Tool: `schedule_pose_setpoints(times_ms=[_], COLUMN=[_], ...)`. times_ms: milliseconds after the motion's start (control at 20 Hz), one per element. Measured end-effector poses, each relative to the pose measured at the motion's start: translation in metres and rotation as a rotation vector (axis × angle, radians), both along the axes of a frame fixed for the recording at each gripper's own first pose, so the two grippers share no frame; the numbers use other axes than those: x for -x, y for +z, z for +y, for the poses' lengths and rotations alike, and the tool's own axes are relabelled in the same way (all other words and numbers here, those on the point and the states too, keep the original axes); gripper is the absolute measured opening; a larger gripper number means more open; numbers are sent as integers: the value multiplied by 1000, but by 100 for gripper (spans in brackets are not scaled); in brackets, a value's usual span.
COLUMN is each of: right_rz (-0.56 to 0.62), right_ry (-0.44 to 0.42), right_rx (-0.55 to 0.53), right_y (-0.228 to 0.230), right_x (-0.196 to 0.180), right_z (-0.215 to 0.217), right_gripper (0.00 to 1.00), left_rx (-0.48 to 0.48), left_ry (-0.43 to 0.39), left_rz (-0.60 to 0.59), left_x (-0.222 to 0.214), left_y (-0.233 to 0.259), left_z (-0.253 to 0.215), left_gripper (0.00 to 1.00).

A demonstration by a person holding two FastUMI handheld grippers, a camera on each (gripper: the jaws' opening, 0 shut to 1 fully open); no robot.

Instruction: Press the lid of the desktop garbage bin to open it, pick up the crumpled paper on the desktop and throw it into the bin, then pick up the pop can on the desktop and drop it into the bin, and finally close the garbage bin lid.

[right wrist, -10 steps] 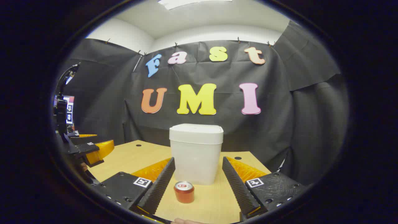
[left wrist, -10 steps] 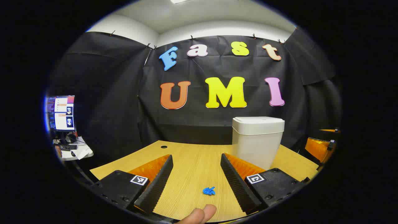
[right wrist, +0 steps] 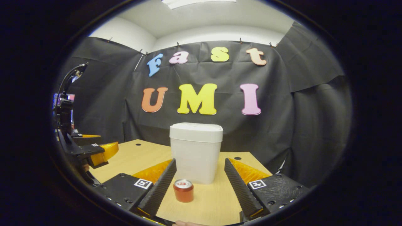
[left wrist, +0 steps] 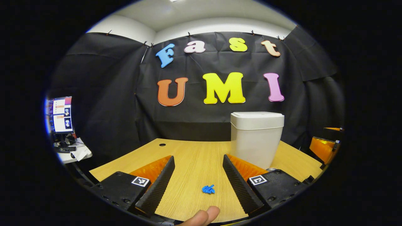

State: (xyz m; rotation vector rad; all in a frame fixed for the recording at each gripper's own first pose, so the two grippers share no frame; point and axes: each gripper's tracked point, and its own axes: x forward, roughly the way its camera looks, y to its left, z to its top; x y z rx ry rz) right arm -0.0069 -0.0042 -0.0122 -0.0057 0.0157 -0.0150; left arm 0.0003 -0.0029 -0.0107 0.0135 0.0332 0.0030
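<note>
On the wooden bench point(left wrist: 188, 157) stands the white garbage bin point(left wrist: 256, 138), its lid down, toward the back and close to the black cloth wall. No brand or readable writing shows on the bin. The pop can point(right wrist: 183, 190) is red with a silver top; a small mark on the top is too small to read. In the right gripper view it stands upright just in front of the bin, between the spread fingers of the right claw point(right wrist: 200, 182), which touch nothing. The crumpled paper point(left wrist: 208, 189), a small blue wad, lies on the bench in the left gripper view between the fingers of the left claw point(left wrist: 198, 179), which is also spread wide and pinches nothing. Each finger block carries a square black-and-white marker. A fingertip point(left wrist: 204, 216) of the person's hand shows at the bottom edge, just near the paper. Far to the left, off the bench, a lit monitor point(left wrist: 59, 114) stands on a side desk with loose papers. Nothing lies between paper and bin; the can sits directly before the bin's front wall.
</note>
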Motion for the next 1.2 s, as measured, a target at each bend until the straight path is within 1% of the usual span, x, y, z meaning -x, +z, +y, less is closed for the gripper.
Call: schedule_pose_setpoints(times_ms=[150,200,250,400,550,750,850,900,950,1050,1100,1200], right_rz=[-8,-7,-6,-8,-22,-75,-79,-78,-69,-59,-56,-67], right_ry=[-11,-10,-9,-9,19,32,26,28,19,8,6,5], right_rx=[14,18,20,38,41,62,54,42,33,11,-6,-28], right_y=[-1,-2,-3,1,15,49,62,69,71,79,83,92], right_x=[-3,-4,-5,-12,-27,-61,-83,-95,-107,-129,-138,-156], right_z=[-2,-1,0,1,12,19,21,25,25,25,26,28], right_gripper=[95,98,95,96,95,83,82,72,68,48,28,12], left_rx=[-17,-21,-23,-30,-39,-36,-34,-32,-28,-12,-4,1], left_ry=[3,3,3,-5,-10,-3,4,6,10,20,21,31], left_rz=[12,15,17,20,28,33,35,33,30,34,38,50], left_x=[-3,-3,-3,-3,-3,-5,-6,-6,-7,-7,-7,-9], left_y=[-6,-8,-8,-10,-12,-12,-13,-12,-10,-11,-12,-14], left_z=[-2,-4,-5,-11,-13,-10,-6,-4,0,5,6,11], left_gripper=[99,99,99,99,99,99,99,99,99,99,99,99])
